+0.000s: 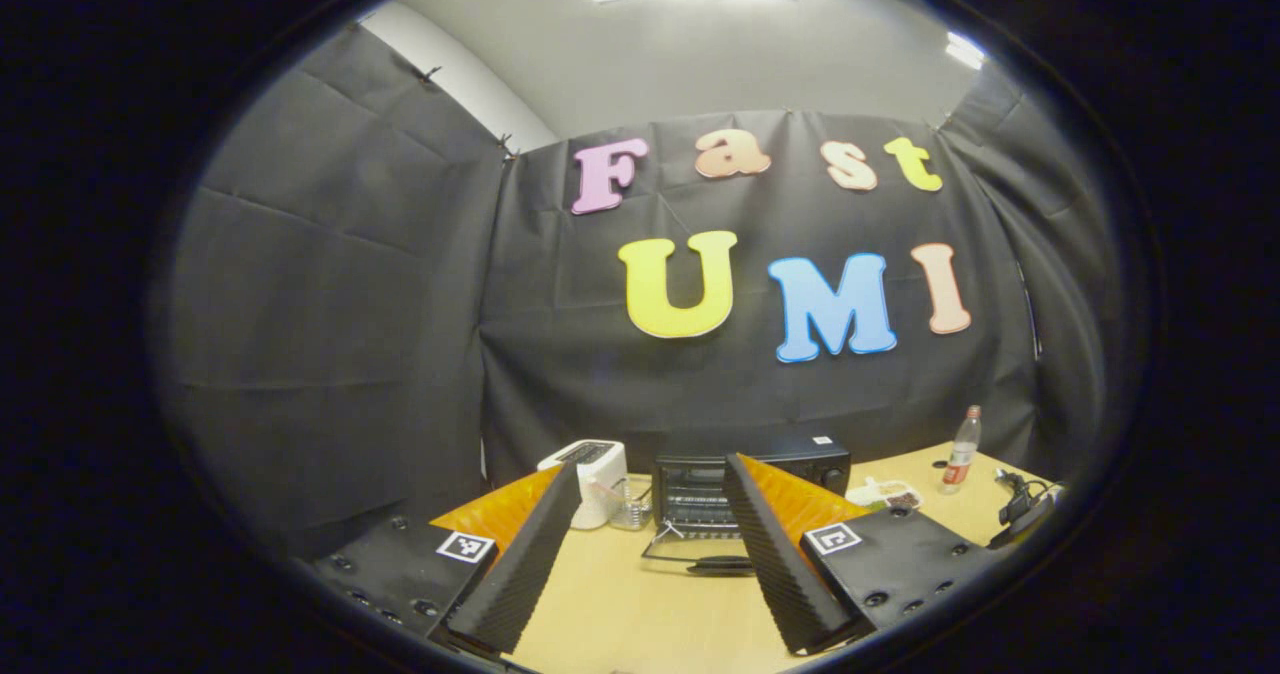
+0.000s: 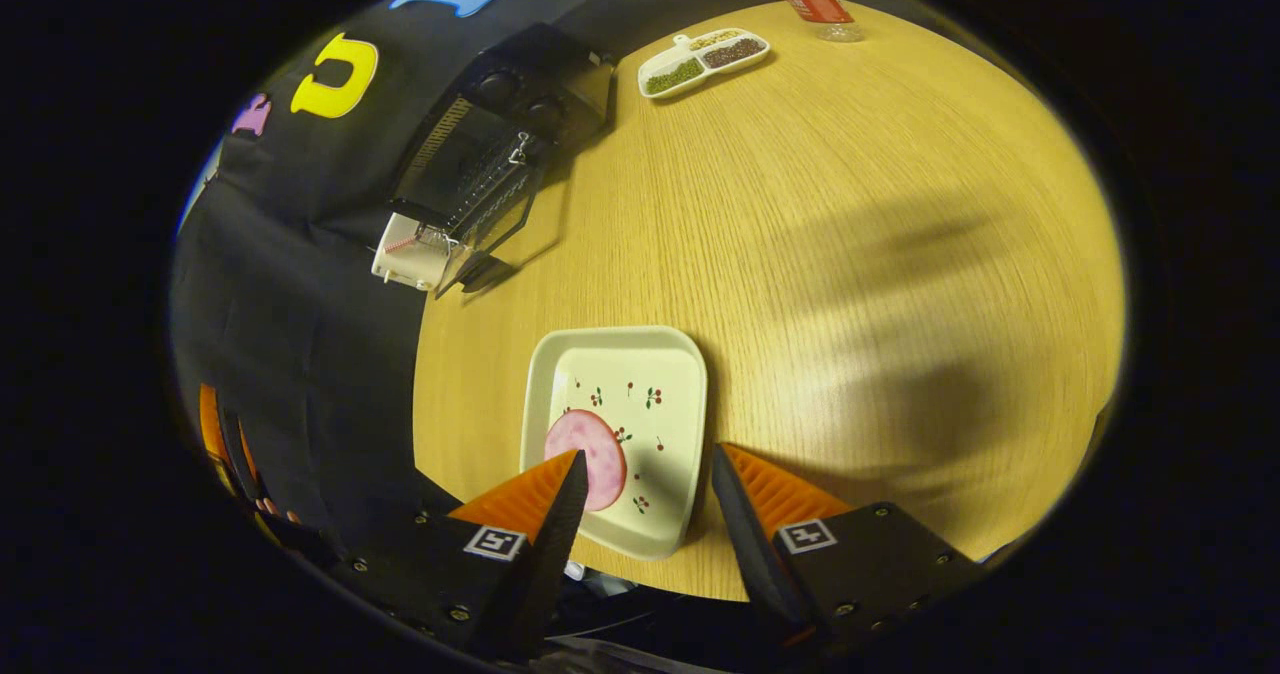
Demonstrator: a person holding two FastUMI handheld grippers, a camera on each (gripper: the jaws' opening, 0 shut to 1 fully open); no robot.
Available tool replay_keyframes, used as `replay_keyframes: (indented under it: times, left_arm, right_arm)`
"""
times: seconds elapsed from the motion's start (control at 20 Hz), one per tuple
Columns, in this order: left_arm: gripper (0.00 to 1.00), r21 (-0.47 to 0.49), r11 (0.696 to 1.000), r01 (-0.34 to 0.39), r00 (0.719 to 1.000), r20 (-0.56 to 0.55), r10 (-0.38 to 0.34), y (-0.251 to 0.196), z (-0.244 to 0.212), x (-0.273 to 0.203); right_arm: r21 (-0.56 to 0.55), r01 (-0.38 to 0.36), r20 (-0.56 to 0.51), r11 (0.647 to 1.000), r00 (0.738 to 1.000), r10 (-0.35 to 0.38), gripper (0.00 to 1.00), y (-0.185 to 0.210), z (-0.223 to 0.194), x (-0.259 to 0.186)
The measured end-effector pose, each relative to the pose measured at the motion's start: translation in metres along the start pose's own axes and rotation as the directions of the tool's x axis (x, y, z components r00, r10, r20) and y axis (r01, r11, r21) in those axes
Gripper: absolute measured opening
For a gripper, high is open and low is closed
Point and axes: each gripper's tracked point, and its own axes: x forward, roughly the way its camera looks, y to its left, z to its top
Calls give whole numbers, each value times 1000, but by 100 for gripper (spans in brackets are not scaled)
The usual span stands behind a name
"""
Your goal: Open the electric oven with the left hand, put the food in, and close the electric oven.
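Left gripper view: left gripper, fingers apart and empty, faces the black electric oven at lower centre, door already down.

Right gripper view: right gripper, fingers apart, above the pink round meat slice on the cream square plate, bottom centre; straddle the slice squarely before closing. No label legible.

The right hand-held gripper hangs open above a plate holding a ham slice; the oven, door down, stands ahead-left on the tabletop.
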Motion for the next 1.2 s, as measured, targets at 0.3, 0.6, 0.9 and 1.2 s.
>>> replay_keyframes:
  times: [0.3,0.6,0.9,1.2]
  left_arm:
    - [100,-4,1000,-23,1000,-5,23,10,-6,8]
    - [100,-7,1000,-15,1000,-14,15,9,-9,16]
    - [100,-9,1000,-9,1000,-13,8,9,-7,22]
    - [100,-13,1000,18,1000,-2,-18,4,-3,34]
  right_arm:
    - [-35,127,-18,991,992,-127,27,-24,4,7]
    - [48,36,-42,998,999,-34,1,-22,2,5]
    - [189,-119,-23,975,992,125,1,-20,8,-16]
    - [245,-214,61,946,977,205,1,13,30,-28]
